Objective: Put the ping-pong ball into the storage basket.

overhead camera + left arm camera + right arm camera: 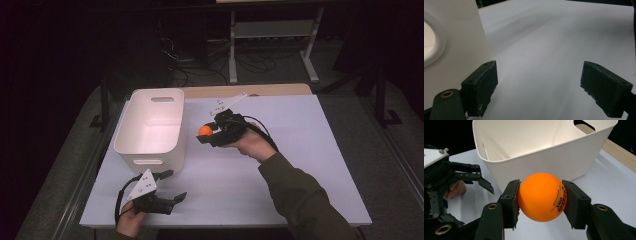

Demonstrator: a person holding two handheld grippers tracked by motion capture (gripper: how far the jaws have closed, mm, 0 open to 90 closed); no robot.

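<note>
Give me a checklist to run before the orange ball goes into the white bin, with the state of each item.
1. Orange ball held between both fingers of the right gripper: ok.
2. Ball raised off the table: ok.
3. Ball above the white bin opening: not ok, it is beside the bin's wall.
4. Bin upright, opening unobstructed: ok.
5. Left gripper open, low near the bin's near end, away from the ball's path: ok.
6. Bin contents: cannot tell fully; the visible inside looks bare.
</note>
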